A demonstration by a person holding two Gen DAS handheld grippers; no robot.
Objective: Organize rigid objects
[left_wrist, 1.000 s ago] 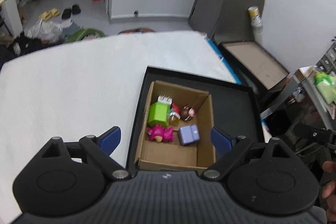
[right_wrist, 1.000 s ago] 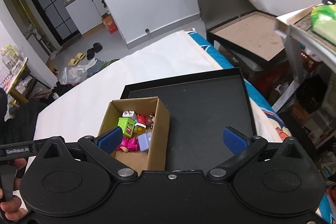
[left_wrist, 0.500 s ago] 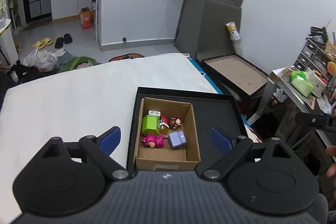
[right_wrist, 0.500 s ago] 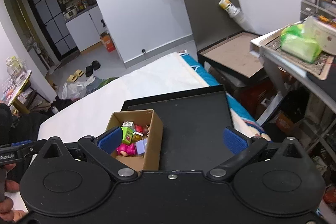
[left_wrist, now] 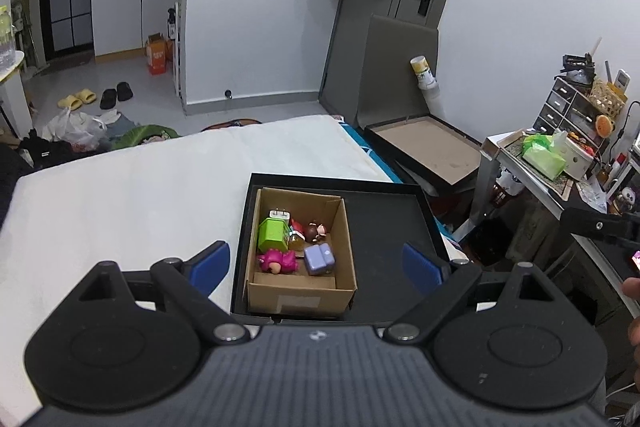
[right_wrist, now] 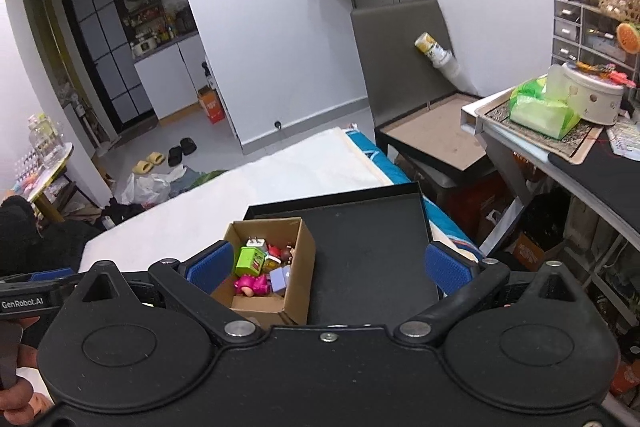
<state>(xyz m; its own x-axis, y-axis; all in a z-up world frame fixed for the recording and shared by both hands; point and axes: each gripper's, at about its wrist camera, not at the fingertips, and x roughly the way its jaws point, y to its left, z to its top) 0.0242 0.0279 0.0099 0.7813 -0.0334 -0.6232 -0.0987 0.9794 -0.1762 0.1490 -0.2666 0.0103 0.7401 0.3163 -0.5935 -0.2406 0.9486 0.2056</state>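
A small open cardboard box (left_wrist: 344,247) stands in the left part of a black tray (left_wrist: 392,223) on a white bed. Inside it lie a green block (left_wrist: 274,234), a pink figure (left_wrist: 278,261), a lilac block (left_wrist: 319,259), a white plug (left_wrist: 279,214) and small brown and red figures (left_wrist: 316,230). The box (right_wrist: 300,263) and tray (right_wrist: 372,247) also show in the right wrist view. My left gripper (left_wrist: 318,263) is open and empty, held high above the box. My right gripper (right_wrist: 328,265) is open and empty, high above the tray.
The white bed (left_wrist: 140,195) stretches left of the tray. A second open black case (left_wrist: 424,151) lies on the floor beyond the bed. A cluttered desk (right_wrist: 560,131) with a green pack stands at the right. Shoes and bags (left_wrist: 80,123) lie on the floor.
Both grippers have risen and pulled back from the box, so the box and tray look smaller and more of the room shows. Both stayed open and empty.
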